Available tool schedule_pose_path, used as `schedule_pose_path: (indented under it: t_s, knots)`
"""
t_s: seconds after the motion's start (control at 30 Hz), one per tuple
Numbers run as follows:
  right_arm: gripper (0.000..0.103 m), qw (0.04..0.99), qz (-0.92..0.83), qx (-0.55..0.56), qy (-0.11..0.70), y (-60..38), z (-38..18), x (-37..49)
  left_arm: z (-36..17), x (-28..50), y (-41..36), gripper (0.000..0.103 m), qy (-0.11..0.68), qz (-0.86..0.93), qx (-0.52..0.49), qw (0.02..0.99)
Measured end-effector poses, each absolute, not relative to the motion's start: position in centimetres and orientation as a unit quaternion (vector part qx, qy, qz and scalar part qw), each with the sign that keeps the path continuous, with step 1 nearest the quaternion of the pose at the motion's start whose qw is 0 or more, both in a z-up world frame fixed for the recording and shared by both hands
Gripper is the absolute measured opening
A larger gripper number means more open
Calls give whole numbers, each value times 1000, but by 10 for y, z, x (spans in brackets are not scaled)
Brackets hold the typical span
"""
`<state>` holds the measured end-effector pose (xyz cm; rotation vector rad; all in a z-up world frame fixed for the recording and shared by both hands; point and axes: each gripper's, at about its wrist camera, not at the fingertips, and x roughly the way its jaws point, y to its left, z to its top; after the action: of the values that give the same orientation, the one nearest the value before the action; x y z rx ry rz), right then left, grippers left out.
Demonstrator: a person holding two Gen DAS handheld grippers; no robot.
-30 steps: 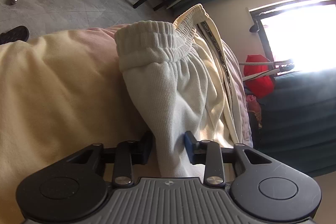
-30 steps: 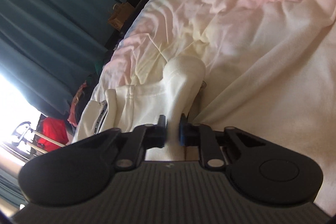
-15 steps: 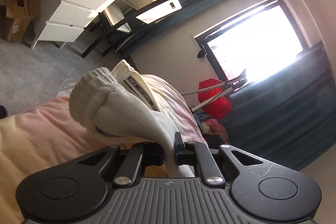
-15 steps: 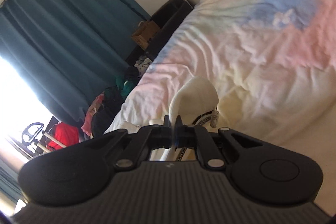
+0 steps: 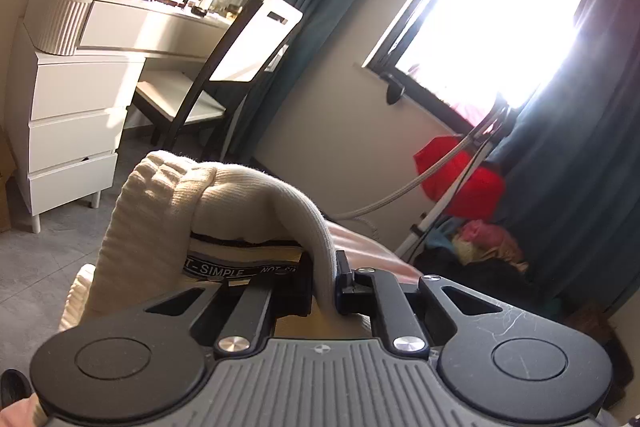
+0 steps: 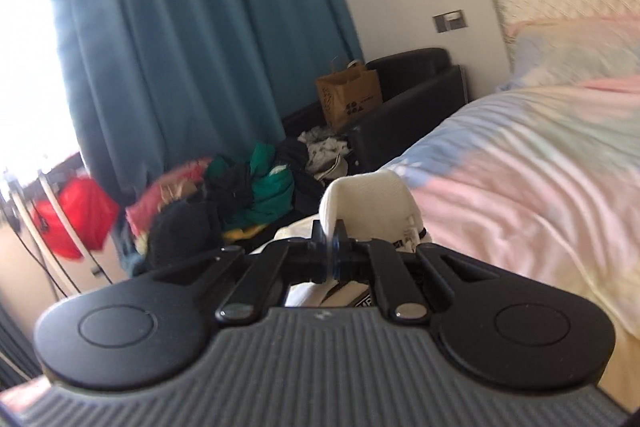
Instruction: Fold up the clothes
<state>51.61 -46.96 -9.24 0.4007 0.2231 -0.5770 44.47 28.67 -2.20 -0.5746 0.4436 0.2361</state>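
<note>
While both tongs [image 5: 323, 283] [image 6: 330, 254] pinch cream trousers [image 5: 168, 211], pastel bed [image 6: 520, 187] beside teal curtains [image 6: 192, 27].

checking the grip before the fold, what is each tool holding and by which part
Both hold the cream sweatpants. The left tool pinches a fold beside the ribbed elastic band; the right tool pinches a thin bunched fold.

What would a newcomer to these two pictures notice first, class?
Probably the cream ribbed-knit garment, bunched up and pinched in the left tool and the right tool. Next, the blazing window upper right in the left view, and the teal curtain filling the right view's left half.
</note>
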Motion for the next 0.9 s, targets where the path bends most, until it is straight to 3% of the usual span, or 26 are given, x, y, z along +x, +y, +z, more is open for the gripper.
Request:
schedule_pose_path:
  t_s: [0.17, 0.4, 0.43, 0.47, 0.5, 0.53, 0.57, 0.77, 0.9]
  knots:
    - [7, 926, -294, 159, 177, -465, -142, 578, -80, 516, 285, 14, 298, 144, -263, 906]
    - [11, 931, -258, 183, 185, -470, -161, 577, -86, 521, 291, 20, 332, 114, -227, 908]
    - [15, 929, -250, 199, 186, -472, -159, 571, -84, 515, 292, 28, 330, 110, -227, 910]
    - [31, 927, -245, 213, 187, -473, -156, 565, -81, 507, 293, 45, 326, 108, -226, 912]
    - [42, 925, -245, 222, 188, -473, -154, 556, -76, 494, 293, 53, 320, 109, -222, 915]
    - [63, 924, -244, 231, 184, -474, -151, 546, -70, 483, 291, 62, 314, 108, -219, 917]
    - [74, 924, -242, 241, 174, -474, -148, 532, -64, 470, 289, 63, 311, 103, -218, 919]
    - [74, 914, -204, 319, 144, -485, -138, 439, -46, 390, 283, 76, 306, 71, -268, 911]
    - [75, 885, -172, 398, 169, -497, -158, 389, -53, 332, 281, 78, 305, 57, -324, 894]
